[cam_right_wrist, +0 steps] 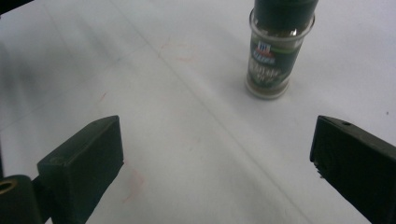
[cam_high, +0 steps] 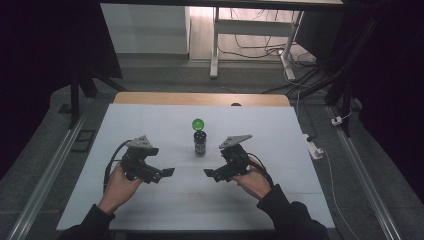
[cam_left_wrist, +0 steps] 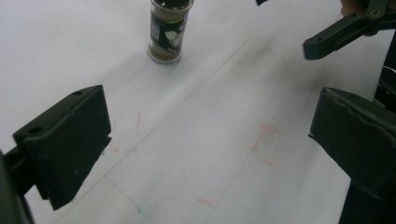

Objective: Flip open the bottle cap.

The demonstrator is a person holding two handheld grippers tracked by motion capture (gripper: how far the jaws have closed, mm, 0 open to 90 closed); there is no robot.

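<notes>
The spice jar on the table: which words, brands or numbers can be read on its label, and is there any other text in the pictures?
Spice jar: the label carries a small red-and-blue brand emblem near its top, too blurred to read for certain.
Same label, large pale lettering below the emblem: blurred, not readable.
Spice jar in the left gripper view: a pale picture and tiny print, too small to read.
Table: faint red marks, no words.

Dim room — grey floor (cam_high: pixel 165 80), cables (cam_high: pixel 260 50)

You are looking at a small glass spice jar (cam_high: pixel 200 143) standing upright near the middle of the white table (cam_high: pixel 150 125), its dark lid on, dark label facing you, brownish seasoning inside. A green ball (cam_high: pixel 198 124) is sitting just behind it.
</notes>
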